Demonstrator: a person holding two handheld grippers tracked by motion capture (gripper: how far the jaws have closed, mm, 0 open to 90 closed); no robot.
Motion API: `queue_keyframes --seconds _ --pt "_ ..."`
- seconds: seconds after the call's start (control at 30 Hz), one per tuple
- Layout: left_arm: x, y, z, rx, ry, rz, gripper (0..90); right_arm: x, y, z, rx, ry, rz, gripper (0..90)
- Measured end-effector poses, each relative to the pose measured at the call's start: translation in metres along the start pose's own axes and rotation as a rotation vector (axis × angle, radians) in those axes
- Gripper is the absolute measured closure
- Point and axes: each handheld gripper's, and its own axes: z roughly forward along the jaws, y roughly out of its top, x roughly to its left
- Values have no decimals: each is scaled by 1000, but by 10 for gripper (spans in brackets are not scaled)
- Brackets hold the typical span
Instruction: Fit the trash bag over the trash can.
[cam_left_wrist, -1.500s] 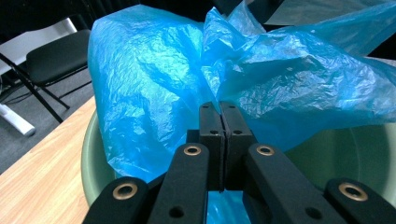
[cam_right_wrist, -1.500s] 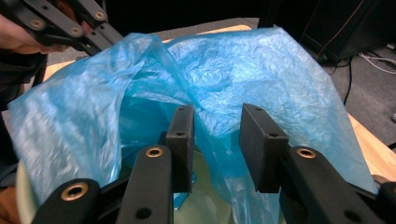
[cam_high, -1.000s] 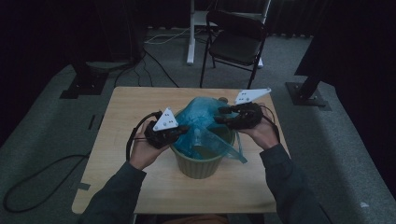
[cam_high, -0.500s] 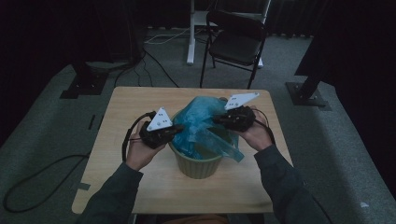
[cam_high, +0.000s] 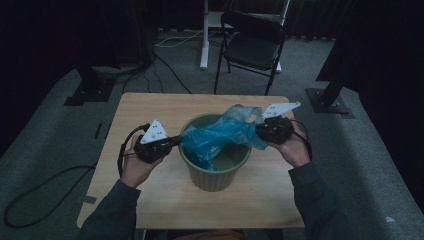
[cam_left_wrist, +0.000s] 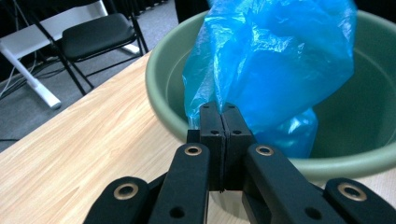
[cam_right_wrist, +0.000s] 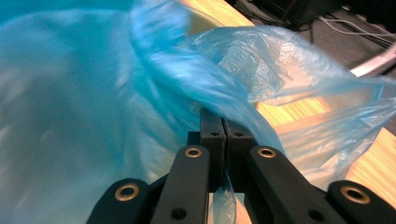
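Observation:
A round green bin (cam_high: 216, 176) stands in the middle of the wooden table (cam_high: 150, 107). A thin blue plastic bag (cam_high: 220, 136) is stretched over its mouth between my two grippers, and part of it hangs down inside. At the bin's left rim, my left gripper (cam_high: 179, 140) is shut on the bag's edge. In the left gripper view the left gripper (cam_left_wrist: 223, 111) pinches the bag (cam_left_wrist: 280, 60) just in front of the bin's rim (cam_left_wrist: 161, 79). My right gripper (cam_high: 258, 131) is shut on the bag's right side. The right gripper view shows the right gripper (cam_right_wrist: 223, 117) closed on a fold of bag (cam_right_wrist: 70, 93).
Behind the table a black folding chair (cam_high: 255, 46) stands beside a white desk leg (cam_high: 204, 35). Cables lie on the grey floor (cam_high: 45, 150). Bare table top lies in front of and behind the bin.
Both hands have drawn apart, the left to the left and the right to the right. The bag, bunched over the bin before, now spreads wide across its mouth.

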Motion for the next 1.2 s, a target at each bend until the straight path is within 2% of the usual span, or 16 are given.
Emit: queue_keyframes --seconds 0.1,0.17,0.23,0.33,0.5,0.6,0.83,1.03,1.2 --pt "2 -3 -3 -1 2 -8 893 -1 -3 -6 -8 -10 10 890" --pt "2 -3 -5 -14 11 -10 867 0 -4 -8 -23 2 6 886" --pt "3 1 -8 -35 38 -12 791 3 -3 -9 -39 19 -21 874" --pt "5 6 -14 -69 63 -21 737 9 0 -8 -48 31 -50 860" --pt "10 17 -21 -110 94 -25 708 15 5 -5 -47 46 -85 851" --pt "11 24 -23 -135 93 -31 690 17 6 -4 -43 49 -95 849" --pt "8 51 -13 -162 58 -1 649 22 9 -1 -32 55 -125 844" --pt "3 78 7 -142 19 35 627 25 12 1 -28 53 -144 842" --pt "-3 92 25 -86 -83 71 542 25 13 1 -22 52 -151 842"
